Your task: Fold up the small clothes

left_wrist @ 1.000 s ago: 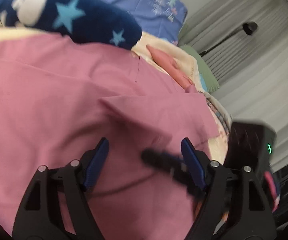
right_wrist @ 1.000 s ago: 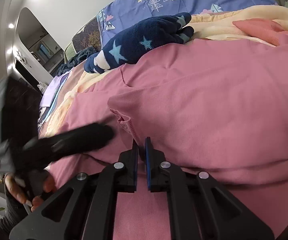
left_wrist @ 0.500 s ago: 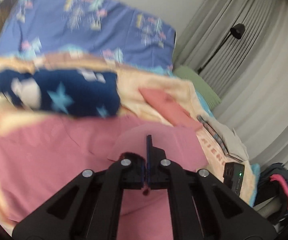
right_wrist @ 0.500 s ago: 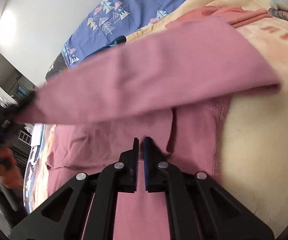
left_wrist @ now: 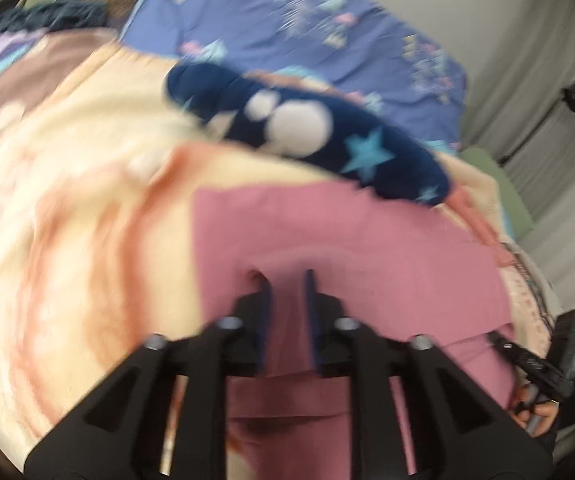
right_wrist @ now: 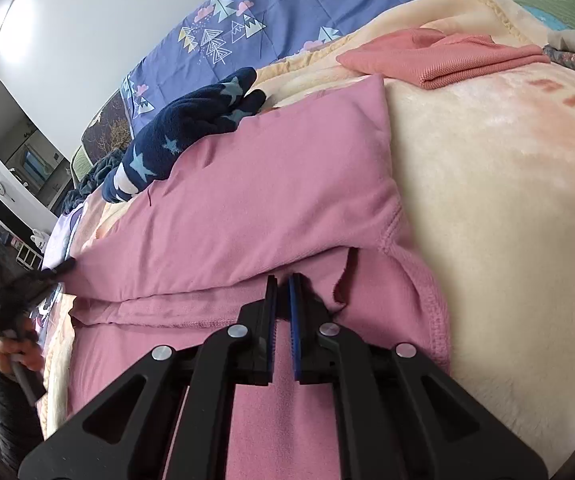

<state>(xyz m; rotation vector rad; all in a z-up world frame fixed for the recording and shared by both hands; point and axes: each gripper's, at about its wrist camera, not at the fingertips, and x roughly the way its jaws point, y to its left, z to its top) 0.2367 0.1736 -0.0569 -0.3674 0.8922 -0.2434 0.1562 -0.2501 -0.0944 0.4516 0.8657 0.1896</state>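
A pink garment (left_wrist: 347,232) lies folded over on itself on the cream blanket (left_wrist: 67,220). My left gripper (left_wrist: 286,278) sits low over its left part. Its jaws are opening, a soft ridge of pink cloth lies just past the tips, and the pads do not press it. From the right wrist, the same garment (right_wrist: 247,200) shows its upper layer ending at my right gripper (right_wrist: 283,279). That gripper is almost shut on this edge and its jaws are starting to part. The left gripper (right_wrist: 47,276) touches the garment's far left corner.
A navy fleece with stars (right_wrist: 191,132) lies behind the pink garment, and a folded coral garment (right_wrist: 447,56) at the back right. Blue patterned bedding (right_wrist: 287,12) runs along the wall. A floor lamp (left_wrist: 567,96) and curtains stand at the right. Bare cream blanket (right_wrist: 507,200) spreads to the right.
Both grippers carried the pink garment's edge across and laid it down, folding the garment over itself. The left gripper shut, swung left, and its jaws have now parted.
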